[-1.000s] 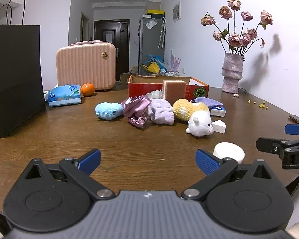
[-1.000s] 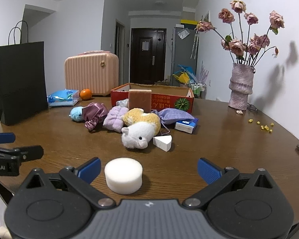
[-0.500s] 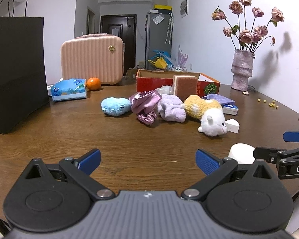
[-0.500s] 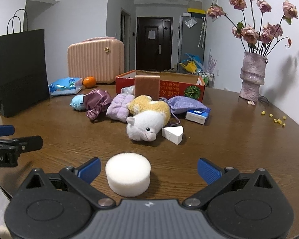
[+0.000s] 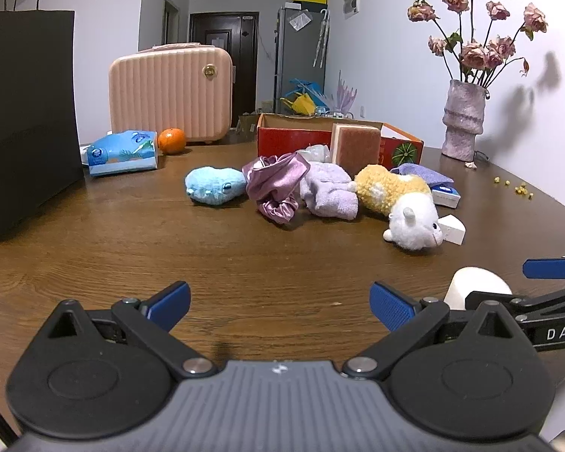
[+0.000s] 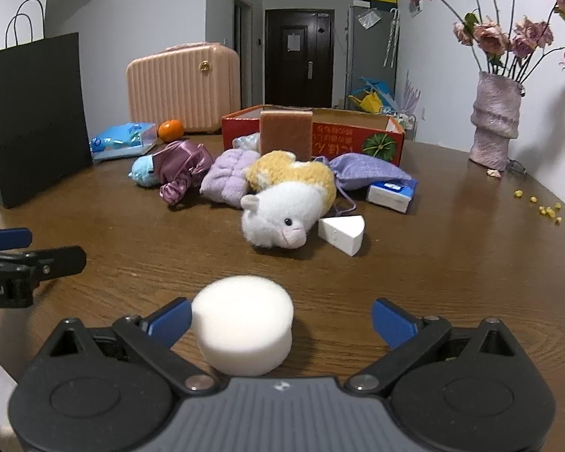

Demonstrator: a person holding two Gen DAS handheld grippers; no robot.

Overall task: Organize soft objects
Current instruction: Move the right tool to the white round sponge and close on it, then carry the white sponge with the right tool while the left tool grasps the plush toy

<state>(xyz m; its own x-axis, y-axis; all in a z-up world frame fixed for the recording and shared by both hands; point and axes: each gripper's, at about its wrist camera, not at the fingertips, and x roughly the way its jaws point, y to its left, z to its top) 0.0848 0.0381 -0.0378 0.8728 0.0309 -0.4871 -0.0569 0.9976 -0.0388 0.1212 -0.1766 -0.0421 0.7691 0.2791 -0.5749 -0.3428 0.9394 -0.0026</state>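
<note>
A round white sponge (image 6: 243, 333) lies on the wooden table between the open fingers of my right gripper (image 6: 281, 320), close to the left finger and apart from the right one. Farther back is a pile: a white-and-yellow plush (image 6: 284, 203), a lilac cloth (image 6: 228, 177), a purple satin scrunchie (image 6: 180, 167), a blue plush (image 6: 143, 173) and a white wedge sponge (image 6: 342, 234). A brown sponge block (image 6: 285, 133) leans on the red cardboard box (image 6: 358, 139). My left gripper (image 5: 280, 305) is open over bare table. The left wrist view shows the round sponge (image 5: 474, 288) partly hidden by the right gripper's fingers.
A black paper bag (image 5: 22, 120) stands at the left. A pink case (image 5: 169, 94), a tissue pack (image 5: 124, 152) and an orange (image 5: 172, 140) are at the back left. A vase of dried roses (image 5: 464, 120) stands at the back right, with a small blue-white box (image 6: 391, 192) near the pile.
My right gripper has moved forward, so the round white sponge now sits between its fingers. The left gripper has moved forward toward the pile.
</note>
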